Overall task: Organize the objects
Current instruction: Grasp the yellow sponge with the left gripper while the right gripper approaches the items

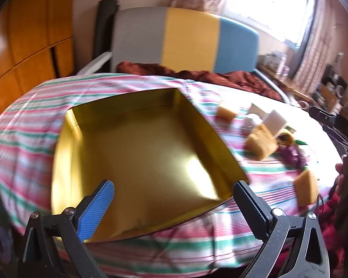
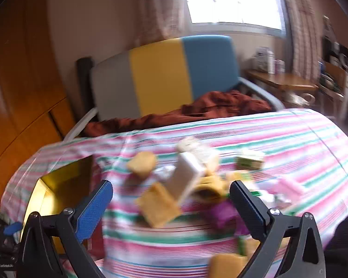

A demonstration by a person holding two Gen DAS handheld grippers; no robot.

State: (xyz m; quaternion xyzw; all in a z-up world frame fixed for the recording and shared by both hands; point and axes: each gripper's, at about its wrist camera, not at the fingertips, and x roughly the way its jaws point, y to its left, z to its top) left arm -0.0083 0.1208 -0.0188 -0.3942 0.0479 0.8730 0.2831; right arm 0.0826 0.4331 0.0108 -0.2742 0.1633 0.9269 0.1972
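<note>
An empty gold tin box (image 1: 136,153) lies open on the striped tablecloth (image 1: 30,125). My left gripper (image 1: 174,194) is open and empty over the box's near edge. To its right lie yellow sponges (image 1: 262,142), white blocks (image 1: 275,121) and purple flowers (image 1: 294,156). In the right wrist view the same pile is blurred: a yellow sponge (image 2: 159,205), a white block (image 2: 185,177), a purple item (image 2: 222,213). My right gripper (image 2: 171,193) is open and empty just above and before the pile. The box (image 2: 58,185) shows at its left.
A bed with a grey, yellow and blue headboard (image 1: 185,41) and a rust-red blanket (image 2: 208,108) stands behind the table. A wooden wardrobe (image 1: 30,34) is at left. A cluttered desk (image 2: 283,81) stands under the window at right. The right gripper's body (image 1: 336,127) shows at the left view's right edge.
</note>
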